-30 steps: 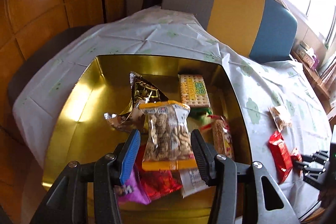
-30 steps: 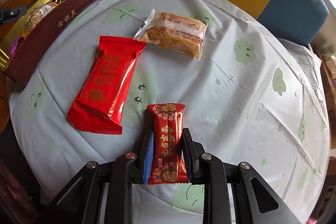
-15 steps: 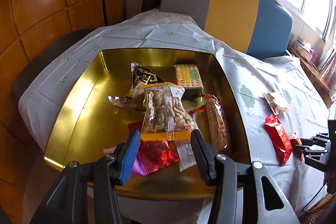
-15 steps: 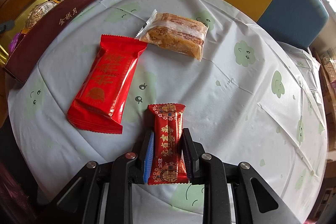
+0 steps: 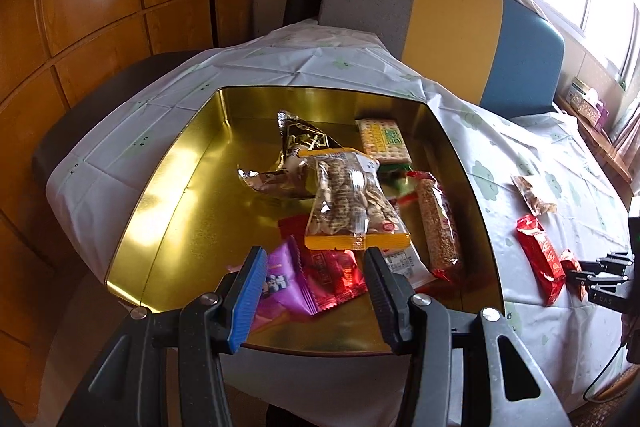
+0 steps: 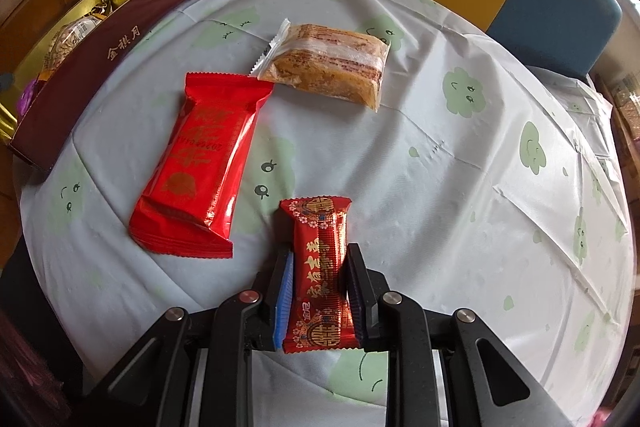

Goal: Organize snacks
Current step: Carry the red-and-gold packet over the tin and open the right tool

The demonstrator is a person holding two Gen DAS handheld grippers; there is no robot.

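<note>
Left wrist view: left tongs (image 5: 314, 269) spread above the gold box (image 5: 168, 195), gripping nothing. Right tongs (image 6: 320, 267) pinch a small red packet (image 6: 320, 275) on the table (image 6: 460, 187).

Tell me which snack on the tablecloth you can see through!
The wafer cake pack, lying farthest from the right tongs. Its wrapper is clear, while the big red packet and the small red packet are shiny and solid.
</note>
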